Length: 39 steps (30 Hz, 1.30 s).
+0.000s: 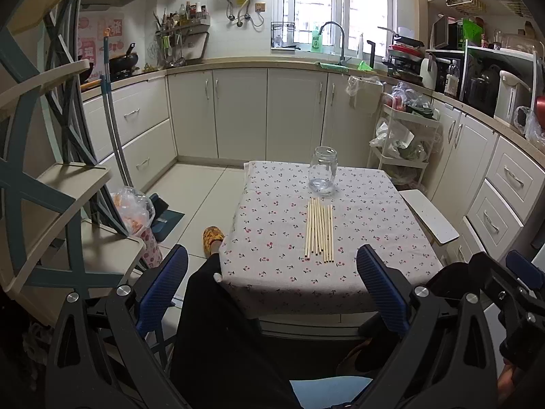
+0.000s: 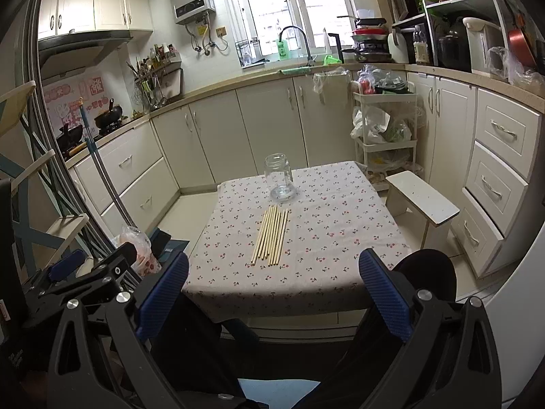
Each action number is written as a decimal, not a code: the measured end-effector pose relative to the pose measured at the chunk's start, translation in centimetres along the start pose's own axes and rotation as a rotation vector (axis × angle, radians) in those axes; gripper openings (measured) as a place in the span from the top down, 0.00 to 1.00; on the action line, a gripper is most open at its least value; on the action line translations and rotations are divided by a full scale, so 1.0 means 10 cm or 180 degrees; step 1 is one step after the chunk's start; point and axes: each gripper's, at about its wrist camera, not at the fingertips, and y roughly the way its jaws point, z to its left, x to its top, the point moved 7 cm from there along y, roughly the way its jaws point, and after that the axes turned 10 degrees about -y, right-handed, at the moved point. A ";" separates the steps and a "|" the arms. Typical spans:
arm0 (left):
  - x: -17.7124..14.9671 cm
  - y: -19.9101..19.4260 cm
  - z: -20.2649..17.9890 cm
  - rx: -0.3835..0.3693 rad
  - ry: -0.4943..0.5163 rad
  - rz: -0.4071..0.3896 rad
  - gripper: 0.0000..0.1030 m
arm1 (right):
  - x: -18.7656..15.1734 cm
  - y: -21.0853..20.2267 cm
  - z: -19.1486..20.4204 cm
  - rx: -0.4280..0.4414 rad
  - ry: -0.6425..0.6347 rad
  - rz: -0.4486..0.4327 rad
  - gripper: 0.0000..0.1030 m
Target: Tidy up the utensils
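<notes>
Both grippers hang low in front of the small table [image 1: 391, 204], held back over the seated person's dark-clad legs and well short of anything on the cloth. The left gripper [image 1: 272, 266] points forward and slightly down at the table's near edge, its two blue-padded fingers [image 1: 163, 289] spread wide with nothing between them. The right gripper [image 2: 274, 269] sits at about the same height just beside it, likewise aimed at the near edge, fingers [image 2: 385, 293] released and wide apart, empty. Each gripper shows at the edge of the other's view, so the two are close side by side.

The chopsticks [image 2: 271, 237] lie flat in a loose parallel bundle in the middle of the cherry-print tablecloth [image 2: 323, 235], ends toward the person. Just beyond their far tips stands an upright, empty glass jar [image 2: 279, 179], near the table's far edge
</notes>
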 end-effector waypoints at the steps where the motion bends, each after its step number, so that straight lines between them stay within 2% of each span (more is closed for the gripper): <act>1: 0.02 0.02 -0.01 -0.0019 0.0011 -0.0061 0.08 | -0.01 0.03 0.00 0.0018 -0.0001 0.0019 0.07; 7: 0.04 0.45 -0.01 -0.0082 -0.0026 0.0036 0.08 | -0.07 0.34 -0.03 0.0162 -0.0033 0.0154 0.07; 14: 0.14 1.27 -0.06 -0.0044 0.0048 0.0198 0.08 | -0.12 1.13 -0.21 0.0173 0.0020 0.0440 0.07; 18: 0.20 1.86 -0.15 -0.0023 0.0128 0.0408 0.08 | -0.14 1.66 -0.38 0.0118 0.0031 0.0586 0.09; 20: 0.23 2.08 -0.26 -0.0151 0.0021 0.0492 0.08 | -0.15 1.92 -0.44 0.0123 0.0010 0.0652 0.24; 21: 0.25 2.21 -0.29 -0.0120 0.0056 0.0503 0.08 | -0.16 2.10 -0.49 0.0145 0.0013 0.0726 0.29; 23: 0.30 2.44 -0.35 -0.0096 0.0028 0.0529 0.08 | -0.17 2.44 -0.53 0.0204 0.0013 0.0876 0.46; 24: 0.33 2.56 -0.36 -0.0078 -0.0006 0.0536 0.08 | -0.17 2.57 -0.53 0.0213 -0.0007 0.0915 0.50; 27: 0.38 2.83 -0.35 0.0013 -0.0025 0.0547 0.08 | -0.14 3.06 -0.50 0.0257 -0.0069 0.1032 0.55; 28: 0.38 2.90 -0.32 0.0056 -0.0011 0.0583 0.08 | -0.14 3.25 -0.48 0.0297 -0.0062 0.1118 0.60; 31: 0.38 3.12 -0.27 0.0091 -0.0074 0.0678 0.08 | -0.11 3.69 -0.41 0.0305 -0.0166 0.1195 0.64; 37: 0.35 3.44 -0.23 0.0033 -0.0239 0.0854 0.08 | -0.09 4.25 -0.45 0.0257 -0.0227 0.1374 0.78; 39: 0.34 3.51 -0.23 0.0039 -0.0224 0.0869 0.08 | -0.08 4.37 -0.46 0.0283 -0.0252 0.1396 0.78</act>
